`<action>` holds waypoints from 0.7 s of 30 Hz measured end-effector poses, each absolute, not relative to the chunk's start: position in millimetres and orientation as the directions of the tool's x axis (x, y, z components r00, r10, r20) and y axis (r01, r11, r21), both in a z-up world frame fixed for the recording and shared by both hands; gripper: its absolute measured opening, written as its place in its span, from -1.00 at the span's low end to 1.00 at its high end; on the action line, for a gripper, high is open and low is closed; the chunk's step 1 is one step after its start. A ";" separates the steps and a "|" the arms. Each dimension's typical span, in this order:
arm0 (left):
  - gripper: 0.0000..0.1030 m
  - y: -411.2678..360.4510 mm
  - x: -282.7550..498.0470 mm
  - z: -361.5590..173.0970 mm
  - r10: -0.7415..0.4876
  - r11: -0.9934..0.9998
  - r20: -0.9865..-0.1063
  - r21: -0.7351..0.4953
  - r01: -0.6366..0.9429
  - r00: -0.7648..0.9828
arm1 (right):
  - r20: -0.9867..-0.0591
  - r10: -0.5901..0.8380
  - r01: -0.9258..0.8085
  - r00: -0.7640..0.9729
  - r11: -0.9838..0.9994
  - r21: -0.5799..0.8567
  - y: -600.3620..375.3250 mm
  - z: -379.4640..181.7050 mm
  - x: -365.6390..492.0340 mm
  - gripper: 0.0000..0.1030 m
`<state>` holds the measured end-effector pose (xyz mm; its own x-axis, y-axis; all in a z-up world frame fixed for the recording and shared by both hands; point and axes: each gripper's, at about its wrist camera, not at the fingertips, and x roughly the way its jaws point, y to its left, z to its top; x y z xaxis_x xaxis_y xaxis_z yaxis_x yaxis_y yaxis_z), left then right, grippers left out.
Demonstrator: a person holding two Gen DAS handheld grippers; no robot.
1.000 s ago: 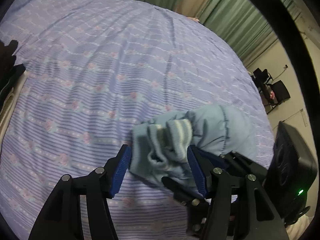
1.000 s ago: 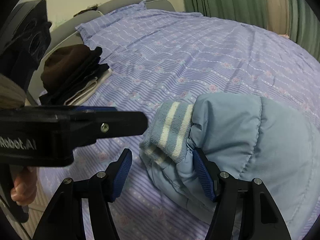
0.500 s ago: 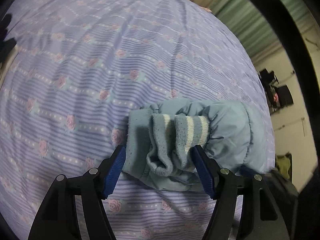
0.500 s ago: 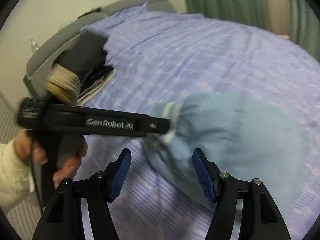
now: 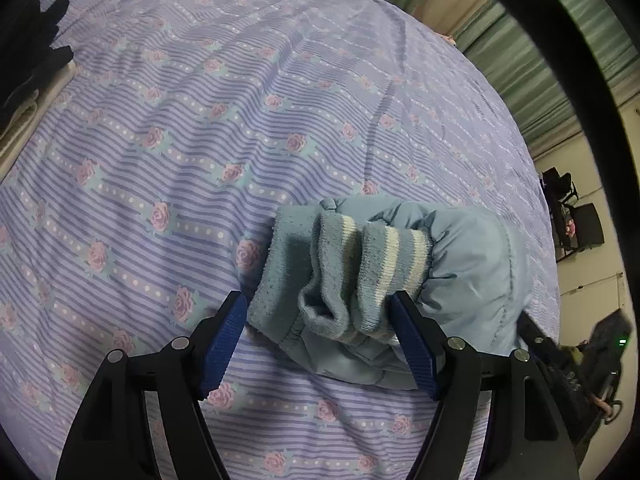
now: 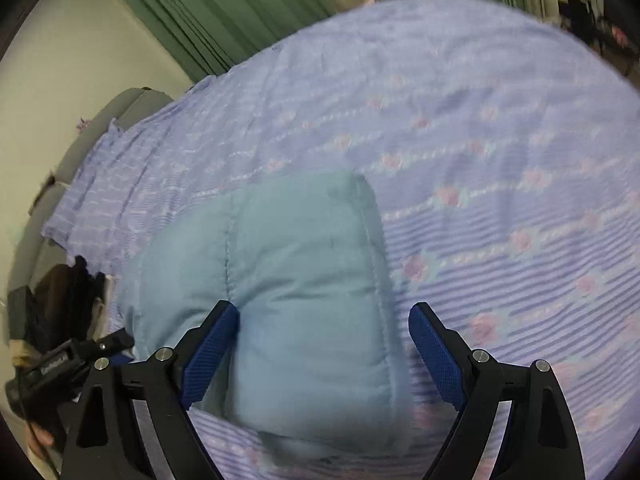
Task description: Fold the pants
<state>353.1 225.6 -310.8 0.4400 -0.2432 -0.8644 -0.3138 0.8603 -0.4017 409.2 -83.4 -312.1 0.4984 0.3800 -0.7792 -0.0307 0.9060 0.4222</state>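
Observation:
The light blue padded pants (image 5: 460, 272) lie folded into a thick bundle on the bed. Their ribbed cuffs with pale stripes (image 5: 384, 256) face the left wrist camera. My left gripper (image 5: 324, 348) is open, its blue pads on either side of the cuff end, just short of it. In the right wrist view the same bundle (image 6: 296, 280) shows its smooth quilted side. My right gripper (image 6: 324, 356) is open over the bundle's near end, holding nothing. The left gripper's body (image 6: 68, 360) shows at the lower left of that view.
The bed is covered by a purple striped sheet with pink roses (image 5: 200, 128). A stack of dark and pale folded clothes (image 6: 68, 300) sits at the bed's edge by the grey headboard (image 6: 120, 112). Green curtains (image 6: 240, 12) hang behind. Black chairs (image 5: 572, 212) stand off the bed.
My right gripper has swung round from the cuff end to the bundle's smooth side. My left gripper has moved closer to the cuffs and stays open.

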 end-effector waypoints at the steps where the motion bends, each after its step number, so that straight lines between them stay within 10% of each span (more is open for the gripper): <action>1: 0.41 223.6 351.8 -309.3 -0.249 0.853 -0.862 -0.411 -0.322 0.441 | -0.780 0.397 -0.028 0.484 0.898 0.440 -79.2 -318.1 411.9 0.70; 21: 0.83 226.7 341.8 -371.5 -0.423 0.628 -0.772 -0.628 -0.461 0.474 | -0.778 0.446 -0.010 0.442 0.870 0.493 -69.8 -352.8 411.9 0.69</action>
<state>341.8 226.7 -371.5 0.4743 -0.4235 -0.7718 -0.4607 0.6277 -0.6275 411.9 -69.8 -352.8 0.4420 0.4459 -0.7784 -0.0099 0.8701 0.4928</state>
